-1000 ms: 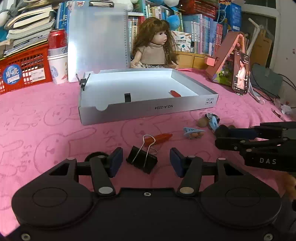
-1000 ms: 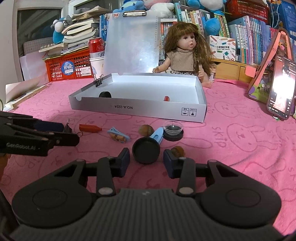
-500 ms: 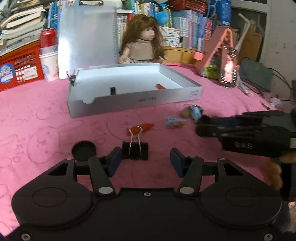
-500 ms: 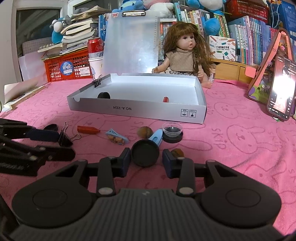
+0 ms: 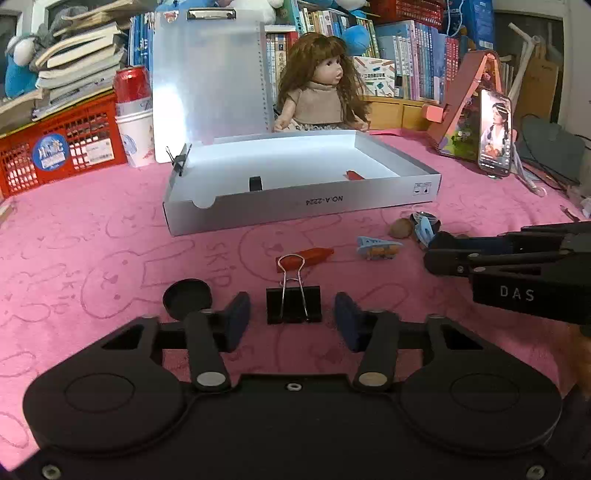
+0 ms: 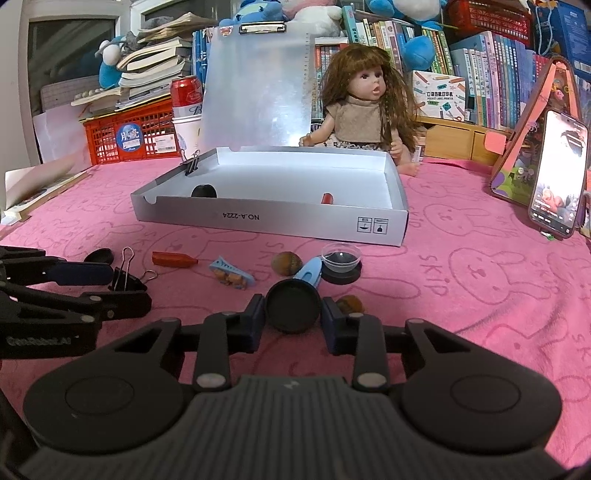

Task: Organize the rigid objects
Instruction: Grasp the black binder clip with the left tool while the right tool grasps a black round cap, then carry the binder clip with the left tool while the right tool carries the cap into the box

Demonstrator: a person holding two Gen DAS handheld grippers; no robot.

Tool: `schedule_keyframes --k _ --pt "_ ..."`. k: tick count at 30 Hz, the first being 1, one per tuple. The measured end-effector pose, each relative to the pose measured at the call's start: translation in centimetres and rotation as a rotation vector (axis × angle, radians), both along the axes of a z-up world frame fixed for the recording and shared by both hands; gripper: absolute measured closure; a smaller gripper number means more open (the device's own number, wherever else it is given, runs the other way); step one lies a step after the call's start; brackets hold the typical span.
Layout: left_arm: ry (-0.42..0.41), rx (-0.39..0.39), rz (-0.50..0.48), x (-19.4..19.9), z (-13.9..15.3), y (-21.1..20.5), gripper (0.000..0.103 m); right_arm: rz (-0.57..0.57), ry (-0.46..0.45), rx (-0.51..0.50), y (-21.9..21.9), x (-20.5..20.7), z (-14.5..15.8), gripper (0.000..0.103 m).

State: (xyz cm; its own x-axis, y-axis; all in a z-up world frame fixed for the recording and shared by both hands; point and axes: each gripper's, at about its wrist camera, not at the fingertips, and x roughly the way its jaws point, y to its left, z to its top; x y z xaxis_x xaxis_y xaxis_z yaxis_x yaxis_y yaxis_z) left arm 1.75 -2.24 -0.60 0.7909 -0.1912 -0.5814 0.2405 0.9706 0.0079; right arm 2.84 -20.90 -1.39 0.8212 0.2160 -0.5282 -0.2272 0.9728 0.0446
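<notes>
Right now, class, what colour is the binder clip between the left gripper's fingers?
Black, with silver wire handles; clearest in the left wrist view.

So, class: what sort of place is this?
Probably a home study or child's room: crowded bookshelves, a doll, and plush toys behind a table under a pink bunny-print cloth.

1. My table has a pink cloth [image 5: 92,229] with rabbit drawings.
2. On it lie a grey box [image 6: 280,221], a binder clip [image 5: 293,304], an orange piece [image 6: 173,258], and a black lid [image 5: 187,299].
</notes>
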Motion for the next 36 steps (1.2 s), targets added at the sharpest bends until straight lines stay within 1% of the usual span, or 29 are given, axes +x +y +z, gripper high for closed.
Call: schedule_keyframes --k 1,5,9,20,27,36 --pt "0.002 -0.001 0.001 0.0 0.1 -0.1 0.073 -0.001 -0.004 -0.002 0.0 -0.1 0.1 0.066" --pt "0.022 -0.032 0.011 0.3 0.5 0.1 0.073 -0.002 -0.011 -0.002 -0.1 -0.3 0.5 0.066" --pt "0.008 -0.027 0.011 0.1 1.1 0.0 0.073 -0.007 -0.017 0.005 -0.2 -0.3 1.1 0.066" --pt "-0.013 -0.062 0.02 0.5 3.1 0.3 0.073 -0.018 -0.018 0.031 -0.2 0.2 2.1 0.066" --pt "-0.026 -0.073 0.021 1.3 4.2 0.4 0.073 -0.032 -0.022 0.028 -0.2 1.0 2.8 0.066" --pt "-0.025 -0.098 0.027 3.1 5.1 0.5 0.073 -0.047 0.002 0.045 -0.2 2.5 3.4 0.066"
